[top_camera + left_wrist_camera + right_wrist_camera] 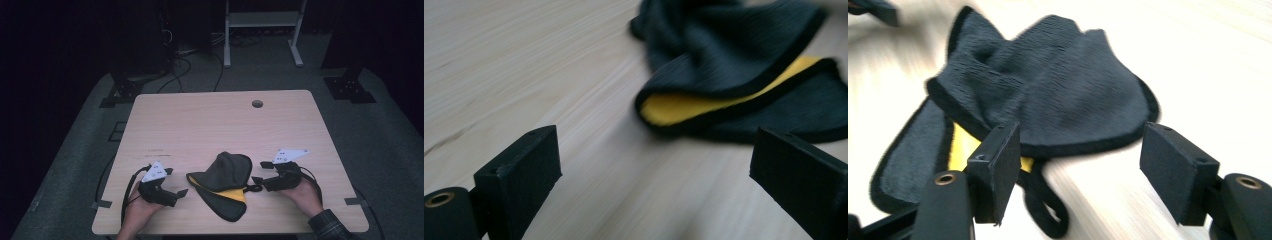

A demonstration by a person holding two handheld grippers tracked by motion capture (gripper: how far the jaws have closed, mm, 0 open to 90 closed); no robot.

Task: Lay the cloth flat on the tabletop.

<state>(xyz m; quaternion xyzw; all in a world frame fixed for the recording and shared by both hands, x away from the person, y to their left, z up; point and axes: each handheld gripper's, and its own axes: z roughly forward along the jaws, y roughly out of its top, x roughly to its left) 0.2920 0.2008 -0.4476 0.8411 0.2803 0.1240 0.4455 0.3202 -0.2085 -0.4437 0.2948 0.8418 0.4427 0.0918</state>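
- Dark grey fabric with black edging makes up the cloth (225,182), which lies crumpled on the near half of the bench (200,120), between the two grippers.
- Yellow lining shows where the cloth's edge folds back (674,107), on the side nearest the person.
- A small black loop (1048,210) hangs off the cloth's hem and rests flat on the wood, just in front of the right gripper.
- The right gripper (260,182) sits just beside the cloth's right edge, jaws apart, with nothing pressed between them; the right gripper view shows the hem lying beyond the jaw tips.
- The left gripper (177,194) is held a little apart from the cloth's left side, jaws spread wide and empty, with bare wood between them in the left gripper view.
- A hand wraps each gripper from below; a plaid sleeve (327,225) covers the right wrist.
- A round cable hole (257,104) sits near the bench's far edge, well away from the cloth.
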